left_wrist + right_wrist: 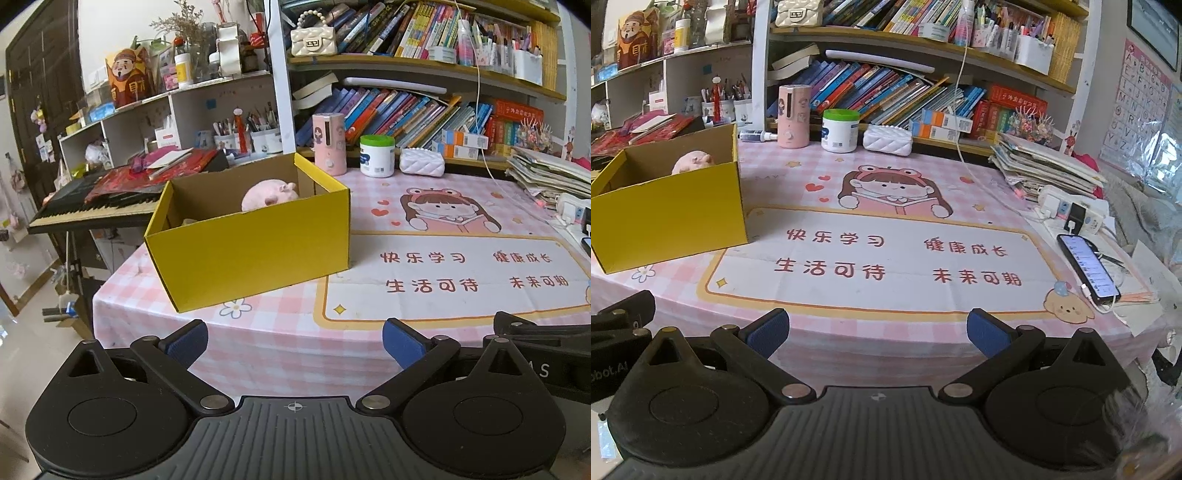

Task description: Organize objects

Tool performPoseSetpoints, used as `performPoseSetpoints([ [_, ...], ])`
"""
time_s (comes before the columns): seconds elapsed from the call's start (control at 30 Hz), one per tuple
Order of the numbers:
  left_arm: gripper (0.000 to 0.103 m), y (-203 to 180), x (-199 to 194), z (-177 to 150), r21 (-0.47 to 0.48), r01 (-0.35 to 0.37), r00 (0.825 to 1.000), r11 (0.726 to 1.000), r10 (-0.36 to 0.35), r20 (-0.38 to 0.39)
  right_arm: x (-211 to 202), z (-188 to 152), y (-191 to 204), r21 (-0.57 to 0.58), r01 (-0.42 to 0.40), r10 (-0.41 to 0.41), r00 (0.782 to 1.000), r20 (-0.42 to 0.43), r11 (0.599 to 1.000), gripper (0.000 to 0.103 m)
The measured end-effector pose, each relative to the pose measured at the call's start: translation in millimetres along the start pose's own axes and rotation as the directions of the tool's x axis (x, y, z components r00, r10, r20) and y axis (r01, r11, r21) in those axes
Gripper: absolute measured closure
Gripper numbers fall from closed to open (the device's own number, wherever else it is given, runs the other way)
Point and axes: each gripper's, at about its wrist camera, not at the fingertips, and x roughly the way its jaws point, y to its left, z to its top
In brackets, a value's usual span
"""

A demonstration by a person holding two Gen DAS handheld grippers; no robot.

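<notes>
On the pink tablecloth (295,332), left side, I see the yellow box (251,254) with the pink plush (269,194) inside. Left gripper (295,343) and right gripper (877,332) hover near the table edge, jaws wide apart, holding nothing.

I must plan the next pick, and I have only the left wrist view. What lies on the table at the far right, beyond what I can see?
Observer: A smartphone lies flat near the right edge, screen lit, with a white cable plugged in.
Operator: Anything behind it?
Observer: A white power strip, in front of the paper stack.
Operator: Is the right gripper holding something?
Observer: No, the right gripper is open and empty, above the near table edge.
Operator: And beside the pink canister?
Observer: A small dark bottle lies on its side, left of the pink canister.
</notes>
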Motion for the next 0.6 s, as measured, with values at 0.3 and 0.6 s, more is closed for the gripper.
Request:
performPoseSetpoints([
  [0.3, 0.001, -9.2, -2.8, -2.2, 0.022, -0.005, 1.000, 1.000, 0.005, -0.003, -2.2, -4.9, -12.8, 0.034, 0.012, -0.011, 1.000, -0.014, 0.999, 0.000],
  [0.6, 0.000, -18.3, -4.2, -2.1, 0.043, -0.011, 1.000, 0.999, 0.011, -0.019, -9.6, -7.5, -23.0, 0.060, 0.024, -0.024, 1.000, -0.005, 0.998, 0.000],
])
